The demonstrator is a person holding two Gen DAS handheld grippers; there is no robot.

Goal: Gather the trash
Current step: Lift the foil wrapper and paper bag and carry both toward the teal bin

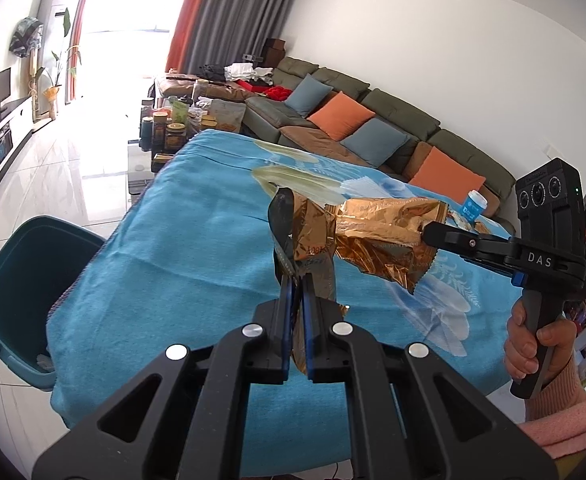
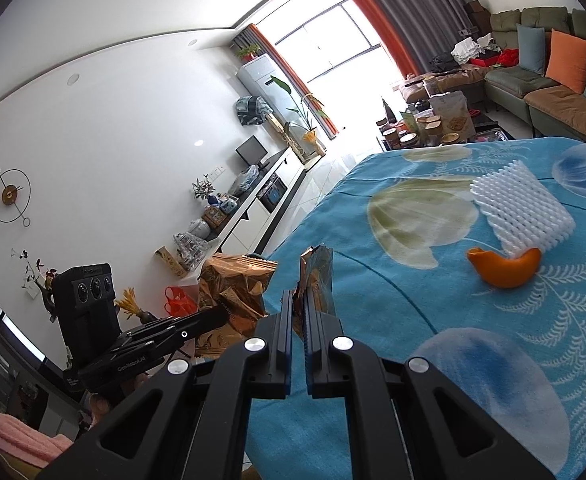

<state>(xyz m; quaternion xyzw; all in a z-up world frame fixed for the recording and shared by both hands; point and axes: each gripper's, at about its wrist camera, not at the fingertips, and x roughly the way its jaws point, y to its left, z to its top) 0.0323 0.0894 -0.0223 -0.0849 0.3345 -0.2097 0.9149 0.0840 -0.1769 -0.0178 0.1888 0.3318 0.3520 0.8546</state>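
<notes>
The left gripper (image 1: 296, 280) has its jaws pressed together on one end of a crumpled copper-gold foil snack wrapper (image 1: 377, 240), pinching it near the bottom middle of the left wrist view. The wrapper hangs in the air above the table, stretched rightward to the right gripper (image 1: 427, 236), whose jaws are likewise pinched shut on the other end. A hand (image 1: 533, 344) in a pink sleeve (image 1: 561, 396) grips that tool's handle at the right edge.

In the right wrist view the right gripper (image 2: 299, 296) clamps a torn edge of the wrapper (image 2: 233, 296), and the left gripper (image 2: 223, 314) holds the bulk of it at the near left, beyond the table's edge.

Below the wrapper lies a blue floral cloth (image 1: 197, 240) that covers the table. At the table's near left, on the floor, stands a dark teal bin (image 1: 25, 292). Farther along the cloth rest an orange peel (image 2: 505, 270) and, touching it behind, a white foam fruit net (image 2: 521, 208). A small blue-and-white cup (image 1: 475, 204) stands near the far right edge.

Beyond the table are a low table crowded with jars and packets (image 1: 177, 124), then a sofa (image 1: 373, 120) with orange and blue cushions.
</notes>
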